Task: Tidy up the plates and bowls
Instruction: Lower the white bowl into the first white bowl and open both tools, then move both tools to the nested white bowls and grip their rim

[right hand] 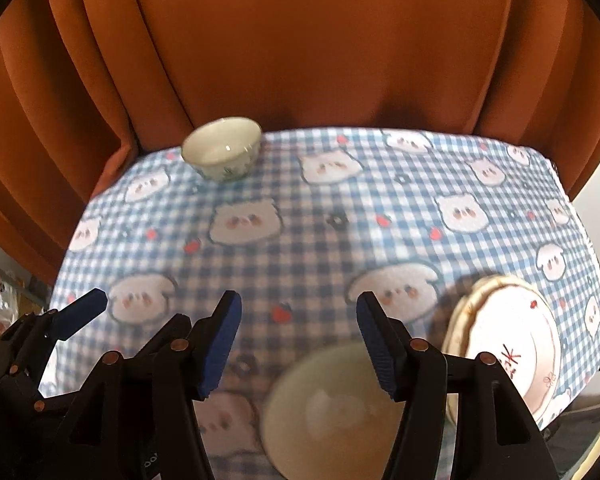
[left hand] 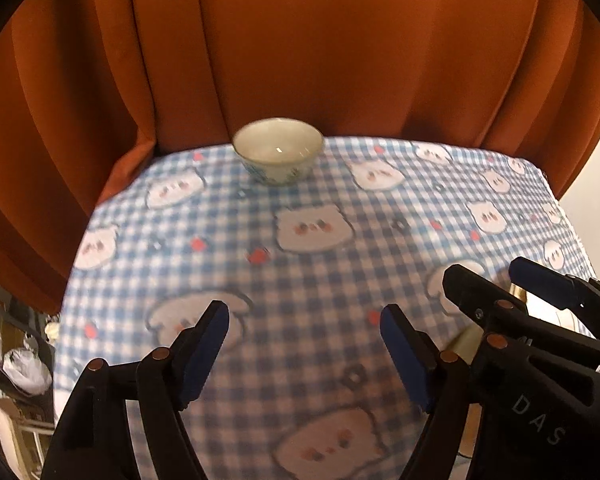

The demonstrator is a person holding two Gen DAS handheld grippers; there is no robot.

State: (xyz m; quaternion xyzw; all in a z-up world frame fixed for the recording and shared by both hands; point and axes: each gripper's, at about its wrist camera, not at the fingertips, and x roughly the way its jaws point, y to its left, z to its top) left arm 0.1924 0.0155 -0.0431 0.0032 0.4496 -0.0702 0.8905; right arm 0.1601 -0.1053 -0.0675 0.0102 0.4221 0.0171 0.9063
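Near far edge bowl (left hand: pixel 278 150), tablecloth (left hand: pixel 300 272) open

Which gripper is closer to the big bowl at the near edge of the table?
Right. The right gripper hangs open directly above the big bowl; the left gripper is off to its left.

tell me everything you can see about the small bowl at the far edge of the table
The small off-white ceramic-looking bowl stands upright near the far edge of the blue-and-white checked tablecloth, just in front of the rust-orange curtain. It flares from a narrow foot to a wide round rim. The glossy inside is plain pale and looks empty, with a small glint of light; the outside carries a faint blue-green pattern, too blurred to read. Only the cloth beneath touches it, and both grippers are well short of it.
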